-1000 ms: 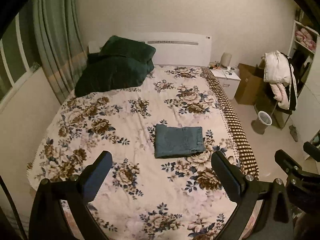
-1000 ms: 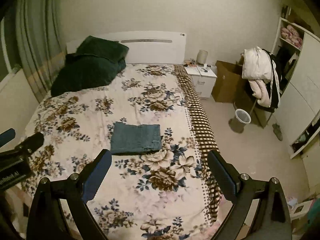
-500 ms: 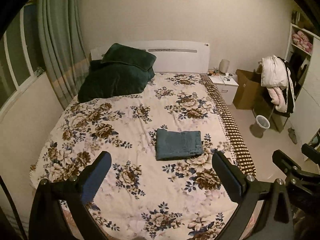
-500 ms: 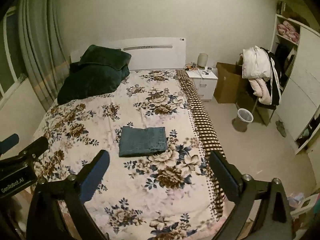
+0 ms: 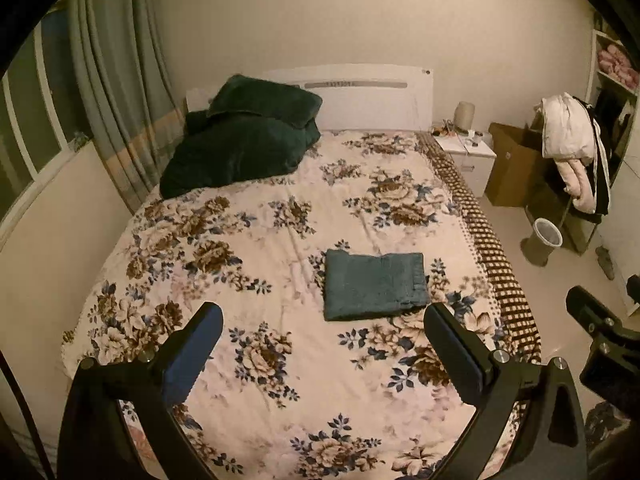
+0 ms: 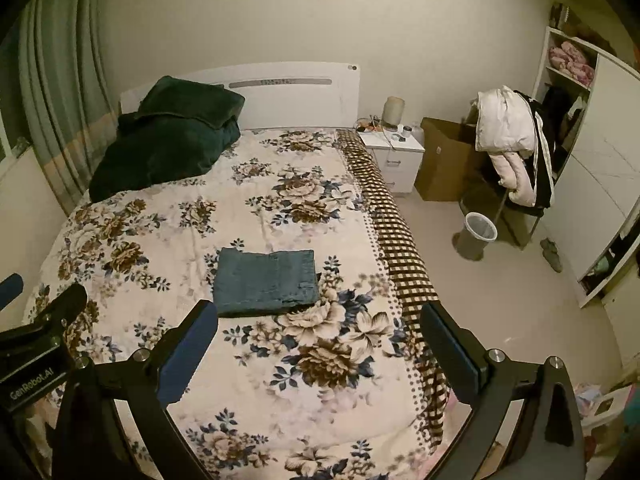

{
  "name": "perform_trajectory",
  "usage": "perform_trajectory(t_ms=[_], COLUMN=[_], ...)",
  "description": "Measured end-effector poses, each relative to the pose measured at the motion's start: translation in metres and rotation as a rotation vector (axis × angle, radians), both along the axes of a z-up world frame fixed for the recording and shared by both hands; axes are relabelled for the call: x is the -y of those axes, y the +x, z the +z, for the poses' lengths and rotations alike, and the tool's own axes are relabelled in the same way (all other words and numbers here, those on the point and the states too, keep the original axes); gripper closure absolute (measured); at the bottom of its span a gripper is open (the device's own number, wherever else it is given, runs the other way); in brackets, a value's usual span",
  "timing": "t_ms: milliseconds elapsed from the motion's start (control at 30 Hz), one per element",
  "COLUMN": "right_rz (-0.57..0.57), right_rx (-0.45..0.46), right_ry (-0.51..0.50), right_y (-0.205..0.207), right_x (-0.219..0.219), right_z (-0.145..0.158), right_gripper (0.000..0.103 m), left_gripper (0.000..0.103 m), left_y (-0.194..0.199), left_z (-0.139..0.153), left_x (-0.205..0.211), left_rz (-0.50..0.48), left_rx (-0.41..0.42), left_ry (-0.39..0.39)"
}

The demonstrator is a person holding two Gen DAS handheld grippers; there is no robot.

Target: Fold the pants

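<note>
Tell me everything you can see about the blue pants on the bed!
The pants are dark teal-blue and look like denim, with stitched seams and what seems a pocket edge on top. They are folded into a neat, flat rectangle, several layers thick, wider than deep. They lie on the flowered bedspread, nearer its checked right side. Only the bedspread touches them; both grippers hang open, away from them.

Wide open floral bedspread [image 5: 280, 360] across the lower and middle frame, bare on every side of the folded pants [image 5: 374, 284] at centre. Blocked at upper left by a heaped dark green blanket [image 5: 240, 148], with curtain [image 5: 116, 92] and wall close along the left edge. Right of the bed, open floor broken by a wastebasket [image 6: 478, 236], cardboard box [image 6: 444, 160] and clothes-draped chair [image 6: 516, 148].
</note>
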State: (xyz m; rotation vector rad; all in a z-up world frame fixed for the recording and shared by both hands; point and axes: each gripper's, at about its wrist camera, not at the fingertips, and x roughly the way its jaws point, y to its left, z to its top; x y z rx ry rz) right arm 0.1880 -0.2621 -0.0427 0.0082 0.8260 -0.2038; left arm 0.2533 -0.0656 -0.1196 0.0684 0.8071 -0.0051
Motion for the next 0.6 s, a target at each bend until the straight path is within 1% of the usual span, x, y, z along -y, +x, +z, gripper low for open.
perform_trajectory(t_ms=[67, 133, 333, 600], right_rz=[-0.002, 0.002, 0.009, 0.004], right_rx=[-0.016, -0.029, -0.056, -0.043], right_ry=[0.007, 0.003, 0.002, 0.009], right_y=[0.009, 0.017, 0.029, 0.03], right_x=[0.002, 0.002, 0.001, -0.001], right_z=[-0.01, -0.019, -0.038, -0.04], right_gripper=[0.0, 0.0, 0.0, 0.0], left_gripper=[0.0, 0.0, 0.0, 0.0], left_y=[0.005, 0.009, 0.015, 0.021], left_z=[-0.008, -0.012, -0.018, -0.015], left_x=[0.0, -0.001, 0.0, 0.0], left_rz=[0.013, 0.016, 0.017, 0.02], left_rx=[-0.02, -0.034, -0.039, -0.032], left_ry=[0.004, -0.01, 0.003, 0.008])
